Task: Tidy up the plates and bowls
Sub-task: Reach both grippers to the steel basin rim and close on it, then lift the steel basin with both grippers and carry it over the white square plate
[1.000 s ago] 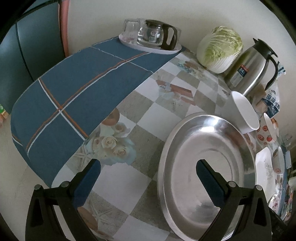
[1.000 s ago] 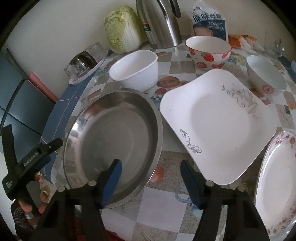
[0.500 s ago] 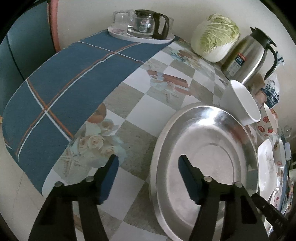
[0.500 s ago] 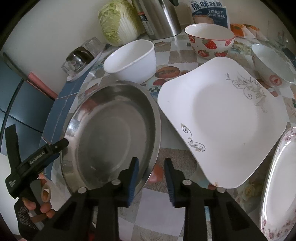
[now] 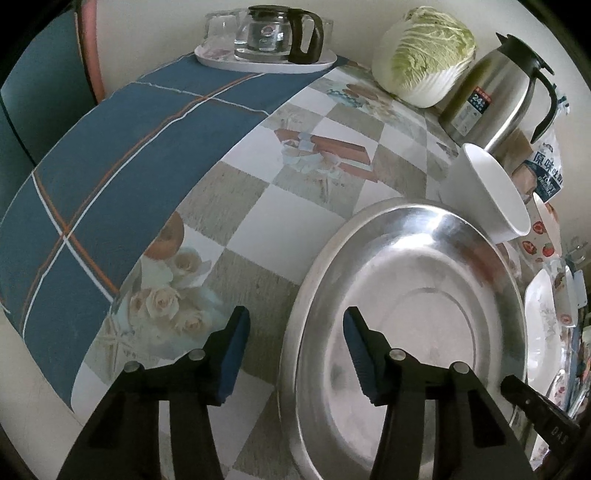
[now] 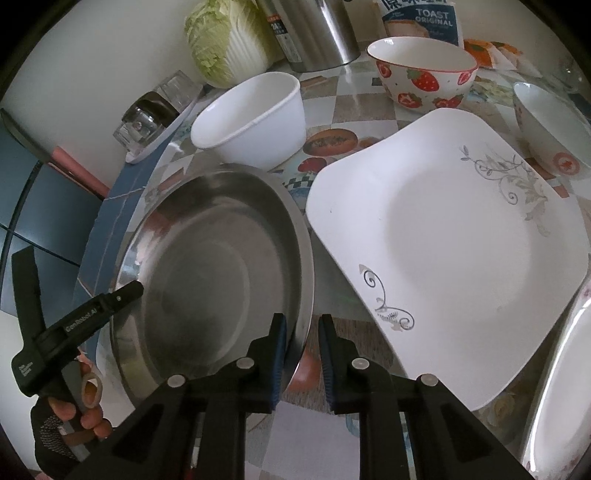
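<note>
A large steel plate (image 6: 207, 258) lies on the table; it also shows in the left wrist view (image 5: 413, 314). My right gripper (image 6: 302, 354) has its jaws narrowed around the plate's near right rim; whether they clamp it is unclear. My left gripper (image 5: 295, 350) is partly open, straddling the plate's left rim, one finger over the plate, one over the table. A square white plate (image 6: 454, 236) lies right of it. A white bowl (image 6: 251, 118), a strawberry bowl (image 6: 424, 77) and another white bowl (image 6: 550, 125) stand behind.
A cabbage (image 5: 424, 59), a steel thermos (image 5: 495, 96), a toast bag (image 6: 421, 18) and a tray with a glass pot (image 5: 273, 40) stand at the back. A floral plate (image 6: 561, 387) lies at the right edge. A blue cloth (image 5: 110, 166) covers the table's left.
My right gripper's jaws have closed in from wide open to a narrow gap at the steel plate's rim. My left gripper has narrowed and moved in to the plate's left rim.
</note>
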